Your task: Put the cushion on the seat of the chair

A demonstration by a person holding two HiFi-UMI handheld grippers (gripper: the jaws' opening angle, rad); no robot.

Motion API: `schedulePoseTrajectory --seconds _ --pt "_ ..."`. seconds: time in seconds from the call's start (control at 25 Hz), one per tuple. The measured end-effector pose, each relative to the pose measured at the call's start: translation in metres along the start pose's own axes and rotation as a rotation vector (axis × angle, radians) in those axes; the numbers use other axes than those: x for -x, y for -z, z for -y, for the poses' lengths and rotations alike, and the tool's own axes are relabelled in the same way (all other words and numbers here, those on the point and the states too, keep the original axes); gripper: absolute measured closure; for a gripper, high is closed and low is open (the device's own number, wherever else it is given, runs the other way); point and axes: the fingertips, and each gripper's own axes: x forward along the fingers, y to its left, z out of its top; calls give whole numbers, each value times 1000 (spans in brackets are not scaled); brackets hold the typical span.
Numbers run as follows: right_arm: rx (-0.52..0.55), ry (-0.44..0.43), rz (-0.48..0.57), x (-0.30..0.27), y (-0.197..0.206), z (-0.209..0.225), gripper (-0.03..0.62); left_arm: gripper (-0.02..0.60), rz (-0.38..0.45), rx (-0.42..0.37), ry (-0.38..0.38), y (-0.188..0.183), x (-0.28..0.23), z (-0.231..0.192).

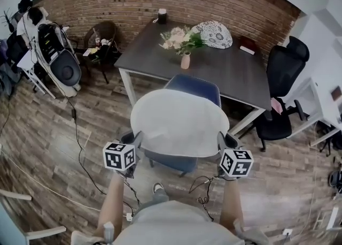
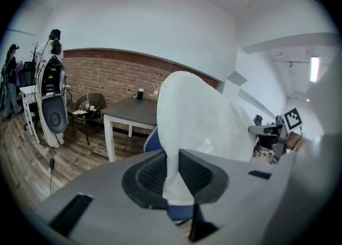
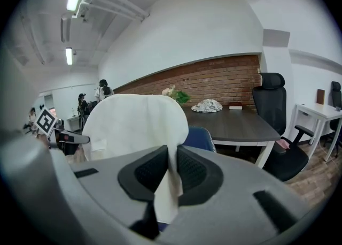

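A round white cushion point(image 1: 177, 122) hangs flat between my two grippers, above a blue chair point(image 1: 193, 86) that stands at a dark table. My left gripper point(image 1: 134, 141) is shut on the cushion's left edge and my right gripper point(image 1: 222, 142) is shut on its right edge. In the left gripper view the white cushion point(image 2: 200, 121) runs up from the pinching jaws of the left gripper point(image 2: 173, 180). In the right gripper view the cushion point(image 3: 133, 123) spreads left from the right gripper point(image 3: 170, 177). The cushion hides most of the chair seat; blue shows below it point(image 1: 173, 162).
The dark table point(image 1: 235, 70) holds a vase of flowers point(image 1: 183, 43) and a patterned round cushion point(image 1: 214, 33). A black office chair point(image 1: 280, 97) stands at the right. A wicker chair point(image 1: 101, 43) and a machine point(image 1: 59, 59) are at the back left. Cables point(image 1: 80, 153) lie on the wooden floor.
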Motion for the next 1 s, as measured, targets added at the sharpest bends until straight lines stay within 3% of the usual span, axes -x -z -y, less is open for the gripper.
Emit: schedulePoseTrajectory --seconds 0.6,1.0 --pt "-52 -45 -153 -61 37 39 543 528 -147 65 -55 24 -67 -15" --pt "-83 -51 -281 -100 106 50 543 528 -275 112 -63 89 -110 -32"
